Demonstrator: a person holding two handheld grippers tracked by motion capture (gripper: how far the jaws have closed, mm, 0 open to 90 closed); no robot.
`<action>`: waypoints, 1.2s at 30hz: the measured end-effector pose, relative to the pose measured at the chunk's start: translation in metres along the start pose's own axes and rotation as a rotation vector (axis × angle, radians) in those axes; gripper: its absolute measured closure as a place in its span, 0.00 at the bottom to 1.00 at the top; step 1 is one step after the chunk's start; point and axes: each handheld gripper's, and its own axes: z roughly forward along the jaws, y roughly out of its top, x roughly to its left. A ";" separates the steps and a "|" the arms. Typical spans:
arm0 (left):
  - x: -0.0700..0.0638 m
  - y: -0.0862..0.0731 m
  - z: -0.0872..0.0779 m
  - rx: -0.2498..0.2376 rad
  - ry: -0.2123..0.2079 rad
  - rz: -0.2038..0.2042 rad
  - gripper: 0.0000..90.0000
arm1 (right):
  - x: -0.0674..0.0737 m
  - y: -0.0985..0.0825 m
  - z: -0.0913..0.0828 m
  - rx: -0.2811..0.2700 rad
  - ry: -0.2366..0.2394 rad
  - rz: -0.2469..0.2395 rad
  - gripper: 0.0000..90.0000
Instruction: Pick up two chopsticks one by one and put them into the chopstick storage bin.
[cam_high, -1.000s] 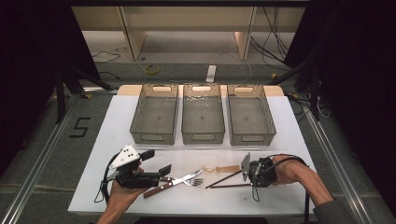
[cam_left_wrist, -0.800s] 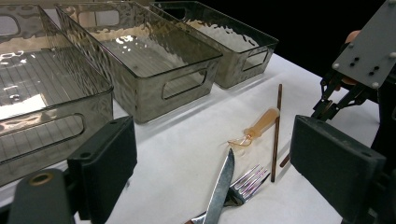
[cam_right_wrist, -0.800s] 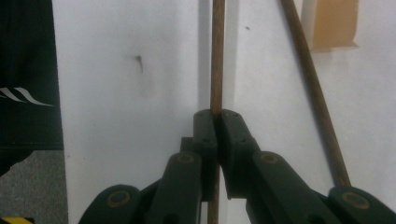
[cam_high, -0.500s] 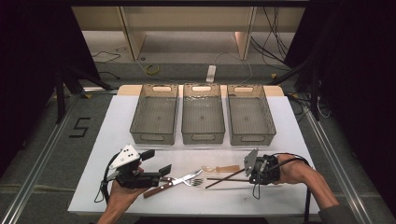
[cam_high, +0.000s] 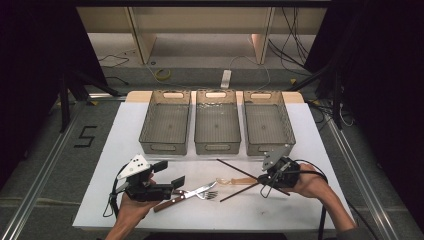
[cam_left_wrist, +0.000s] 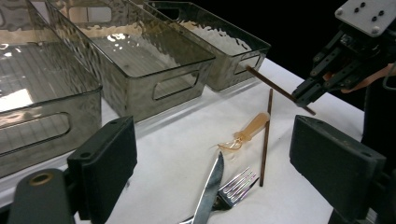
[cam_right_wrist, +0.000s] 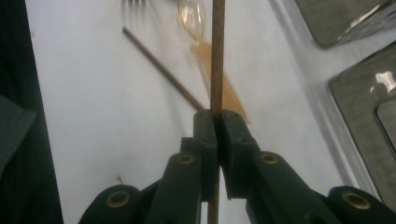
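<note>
Chopstick (cam_right_wrist: 217, 56) clamped between right tongs (cam_right_wrist: 216, 116), lifted above table (cam_high: 150, 130).

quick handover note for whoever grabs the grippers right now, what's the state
Right gripper: shut on one dark chopstick, which is lifted off the table and points toward the bins.
Left gripper: open, holding nothing, low over the knife and fork.
On the white table: the second chopstick, an amber plastic spoon, the knife and the fork, all in front of the bins.
Three clear bins stand in a row, with nothing in them.
Done: one chopstick picked up.
Left: probably drop it in a bin, then sort the other four pieces.
</note>
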 end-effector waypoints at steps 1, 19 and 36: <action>-0.001 0.000 0.001 0.005 -0.004 0.004 0.16 | 0.001 0.001 0.001 -0.016 -0.005 0.013 0.96; -0.024 0.011 0.050 0.066 -0.091 -0.055 0.18 | 0.015 0.035 0.011 -0.224 -0.031 0.172 0.96; -0.020 0.027 0.080 0.051 -0.192 -0.196 0.43 | 0.028 0.064 0.019 -0.329 0.071 0.259 0.96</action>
